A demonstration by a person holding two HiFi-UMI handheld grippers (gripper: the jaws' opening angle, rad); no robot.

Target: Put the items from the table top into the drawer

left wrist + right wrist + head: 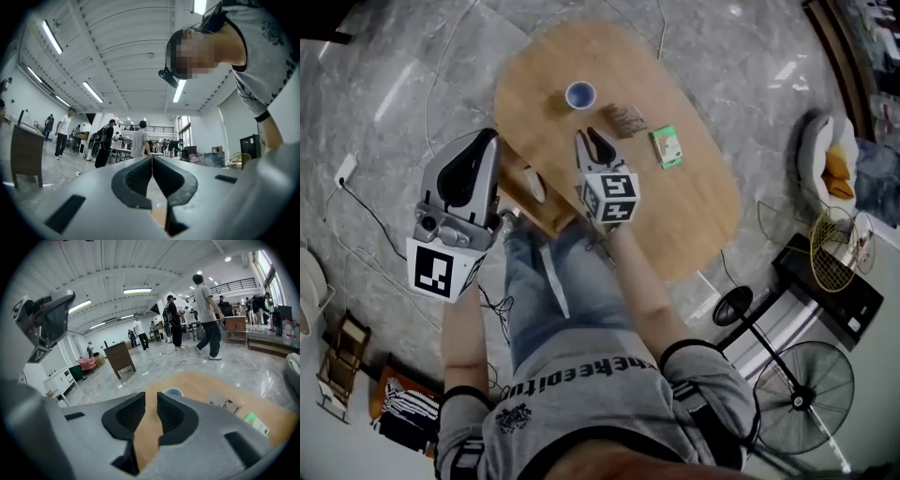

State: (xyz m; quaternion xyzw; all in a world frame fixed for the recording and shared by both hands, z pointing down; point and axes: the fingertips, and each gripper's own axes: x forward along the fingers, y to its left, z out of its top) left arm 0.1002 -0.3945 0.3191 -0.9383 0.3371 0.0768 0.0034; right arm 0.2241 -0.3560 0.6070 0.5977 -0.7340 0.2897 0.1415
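Head view: cup (580,95) on table (694,216).

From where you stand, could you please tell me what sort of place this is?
Probably a large open workshop or lab hall: long ceiling strip lights under a high white ribbed roof, a polished grey marble floor, and groups of standing people in the distance.

grey t-shirt (581,403), black lettering, black sleeve trim (694,352); blue jeans (581,300)
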